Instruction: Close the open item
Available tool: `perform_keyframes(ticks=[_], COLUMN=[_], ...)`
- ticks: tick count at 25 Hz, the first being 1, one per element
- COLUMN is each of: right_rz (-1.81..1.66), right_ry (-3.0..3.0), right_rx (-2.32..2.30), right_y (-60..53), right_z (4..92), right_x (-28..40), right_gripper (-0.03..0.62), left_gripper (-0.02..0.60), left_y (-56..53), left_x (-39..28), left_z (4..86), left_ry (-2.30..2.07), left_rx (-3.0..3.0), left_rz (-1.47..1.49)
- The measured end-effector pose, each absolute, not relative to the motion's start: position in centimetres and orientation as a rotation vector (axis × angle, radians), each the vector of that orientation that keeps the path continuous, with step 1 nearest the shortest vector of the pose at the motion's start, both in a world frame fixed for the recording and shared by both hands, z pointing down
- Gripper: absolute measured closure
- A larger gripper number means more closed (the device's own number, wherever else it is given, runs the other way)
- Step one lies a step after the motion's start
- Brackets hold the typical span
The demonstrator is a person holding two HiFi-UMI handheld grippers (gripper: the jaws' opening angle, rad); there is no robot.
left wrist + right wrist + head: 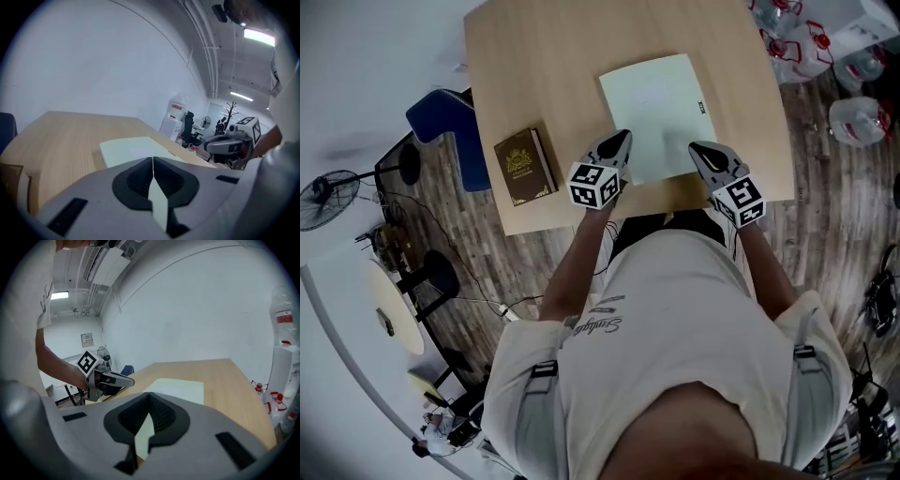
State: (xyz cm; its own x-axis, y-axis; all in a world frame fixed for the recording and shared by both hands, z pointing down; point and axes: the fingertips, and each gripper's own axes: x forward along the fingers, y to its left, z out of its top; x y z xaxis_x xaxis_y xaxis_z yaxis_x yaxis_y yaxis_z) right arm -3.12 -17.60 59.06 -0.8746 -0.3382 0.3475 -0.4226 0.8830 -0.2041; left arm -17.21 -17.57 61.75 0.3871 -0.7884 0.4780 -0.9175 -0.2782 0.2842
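A pale green folder lies flat on the wooden table, showing as a single flat panel. My left gripper rests over the folder's near left edge, and my right gripper over its near right corner. In the left gripper view the jaws meet at their tips, with the folder just ahead and a pale sliver showing behind the tips. The right gripper view shows the same: tips together, folder ahead. Neither holds anything that I can make out.
A brown book with a gold crest lies at the table's near left corner. A blue chair stands off the left edge. Large water bottles sit on the floor to the right. A fan and a black stool are at the left.
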Motion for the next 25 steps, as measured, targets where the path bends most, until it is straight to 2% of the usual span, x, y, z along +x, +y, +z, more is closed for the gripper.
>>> perform_keyframes(ticks=[9,25], right_rz=[0.271,0.008], right_ry=[-2.791,-2.925], right_rx=[0.597,0.641], right_y=[-17.5,-19.8], right_z=[55.1,44.5], right_x=[-3.7,-5.6], right_gripper=[0.599,0.599], left_gripper=[0.566,0.566], left_y=[-16.4,-16.2], left_x=[-17.4,-19.7], left_z=[57.0,43.4], left_ry=[-1.490,-1.726], left_rx=[2.187,2.440], left_rz=[0.160,0.102])
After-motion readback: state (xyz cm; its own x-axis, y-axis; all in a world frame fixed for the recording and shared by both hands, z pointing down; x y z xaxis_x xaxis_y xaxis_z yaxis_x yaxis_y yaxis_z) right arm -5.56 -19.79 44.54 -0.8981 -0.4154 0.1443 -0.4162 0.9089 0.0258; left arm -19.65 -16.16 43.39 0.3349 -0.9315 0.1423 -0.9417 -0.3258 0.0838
